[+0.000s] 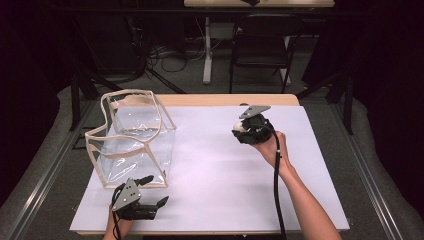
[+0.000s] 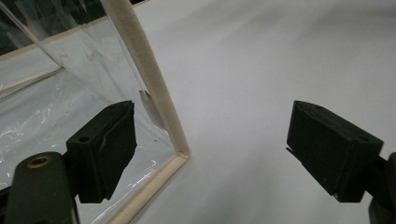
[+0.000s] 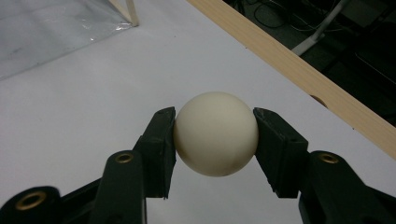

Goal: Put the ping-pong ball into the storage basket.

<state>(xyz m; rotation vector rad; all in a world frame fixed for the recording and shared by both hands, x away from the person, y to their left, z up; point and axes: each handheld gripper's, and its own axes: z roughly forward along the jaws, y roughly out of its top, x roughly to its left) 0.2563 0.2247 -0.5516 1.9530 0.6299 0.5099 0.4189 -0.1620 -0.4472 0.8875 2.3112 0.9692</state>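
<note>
A cream-white ball (image 3: 215, 133) is clamped between the two black jaws of my right gripper (image 3: 215, 140), held above the white table sheet. From the high view that right gripper (image 1: 245, 131) hangs over the right-middle of the sheet, the ball (image 1: 240, 127) peeking out at its left side. A clear plastic bag with cream piping (image 1: 132, 137) stands open-topped at the left. My left gripper (image 1: 154, 191) rests near the front edge, just in front of the bag, jaws wide apart and empty. In the left gripper view the bag's corner seam (image 2: 154, 88) runs between the jaws.
The white sheet (image 1: 215, 170) covers a wooden table whose far edge (image 1: 225, 100) shows behind it. A dark chair (image 1: 260, 45) and cables stand on the floor beyond. Metal rails run along both table sides.
</note>
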